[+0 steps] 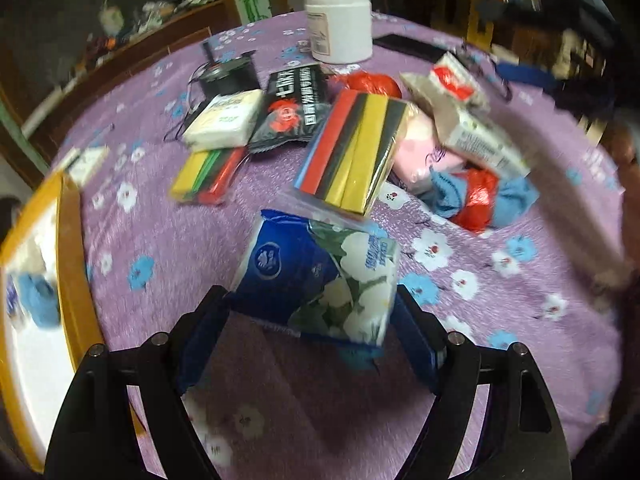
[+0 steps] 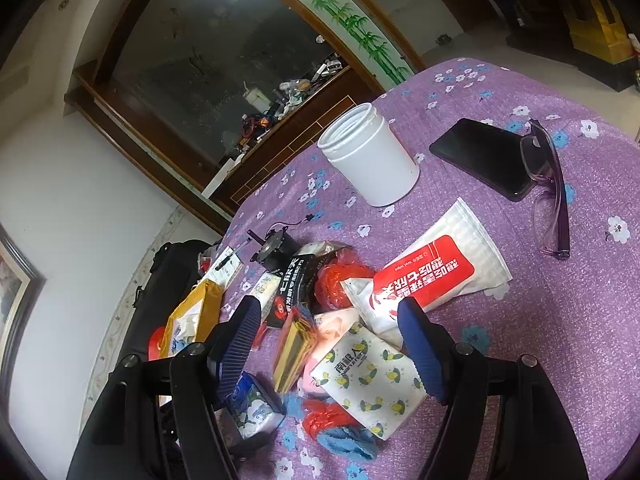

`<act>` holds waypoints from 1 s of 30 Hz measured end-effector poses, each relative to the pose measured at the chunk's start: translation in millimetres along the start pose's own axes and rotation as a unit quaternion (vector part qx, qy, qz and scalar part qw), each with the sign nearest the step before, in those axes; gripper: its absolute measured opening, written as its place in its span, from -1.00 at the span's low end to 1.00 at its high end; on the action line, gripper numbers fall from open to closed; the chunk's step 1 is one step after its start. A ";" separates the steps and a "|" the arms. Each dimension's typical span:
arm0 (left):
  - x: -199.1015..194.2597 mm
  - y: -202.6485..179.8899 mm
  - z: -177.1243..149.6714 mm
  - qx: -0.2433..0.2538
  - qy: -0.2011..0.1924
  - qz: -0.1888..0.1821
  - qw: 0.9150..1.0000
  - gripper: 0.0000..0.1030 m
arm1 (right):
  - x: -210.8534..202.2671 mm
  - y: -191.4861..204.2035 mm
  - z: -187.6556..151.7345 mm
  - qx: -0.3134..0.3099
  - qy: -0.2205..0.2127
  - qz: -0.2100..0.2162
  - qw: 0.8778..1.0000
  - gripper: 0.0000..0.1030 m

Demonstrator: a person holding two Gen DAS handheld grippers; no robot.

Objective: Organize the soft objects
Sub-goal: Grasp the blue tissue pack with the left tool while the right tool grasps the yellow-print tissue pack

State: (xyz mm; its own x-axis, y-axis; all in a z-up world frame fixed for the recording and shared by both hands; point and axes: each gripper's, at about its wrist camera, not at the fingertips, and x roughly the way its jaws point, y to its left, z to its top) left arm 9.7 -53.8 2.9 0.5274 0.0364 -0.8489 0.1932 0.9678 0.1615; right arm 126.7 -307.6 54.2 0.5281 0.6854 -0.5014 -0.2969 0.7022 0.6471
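My left gripper (image 1: 310, 292) is shut on a blue tissue pack with white flowers (image 1: 320, 276), which hangs tilted a little above the purple flowered tablecloth (image 1: 168, 240). The same pack (image 2: 256, 408) shows low in the right wrist view. My right gripper (image 2: 326, 308) is open with nothing between its pads and hovers over a heap of soft packs. In that heap are a lemon-print tissue pack (image 2: 368, 380), a pink pack (image 2: 332, 328), a red-and-white wipes pack (image 2: 432, 276) and a striped coloured pack (image 1: 352, 152). A red plastic bag (image 1: 476, 200) and a blue cloth (image 1: 516, 200) lie beside them.
An orange-rimmed box (image 1: 68, 240) with a blue cloth inside sits at the table's left edge. A white open jar (image 2: 370, 156), a black phone (image 2: 480, 156) and purple glasses (image 2: 548, 192) lie farther back. A black snack packet (image 1: 292, 108) and a white tissue pack (image 1: 224, 120) lie mid-table.
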 end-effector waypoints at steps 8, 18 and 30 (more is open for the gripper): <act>5.1 22.5 0.3 -0.078 -0.050 -0.047 0.995 0.50 | 11.1 -0.4 -2.1 -0.015 0.026 -0.038 0.999 0.43; 3.6 40.0 -2.7 -0.127 -0.077 -0.084 0.985 0.50 | 35.4 18.1 -15.4 -0.130 0.121 -0.071 0.981 0.78; -8.0 42.1 -4.7 -0.131 -0.117 -0.087 0.981 0.50 | 46.3 17.2 -28.1 -0.151 0.134 -0.080 0.976 0.21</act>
State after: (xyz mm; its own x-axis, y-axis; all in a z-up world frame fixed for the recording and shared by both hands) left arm 9.7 -12.1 14.2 0.6873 -0.1632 -0.7078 0.0934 0.9862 -0.1366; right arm 123.7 -258.4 25.9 0.3718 0.5603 -0.7402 -0.4700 0.8012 0.3704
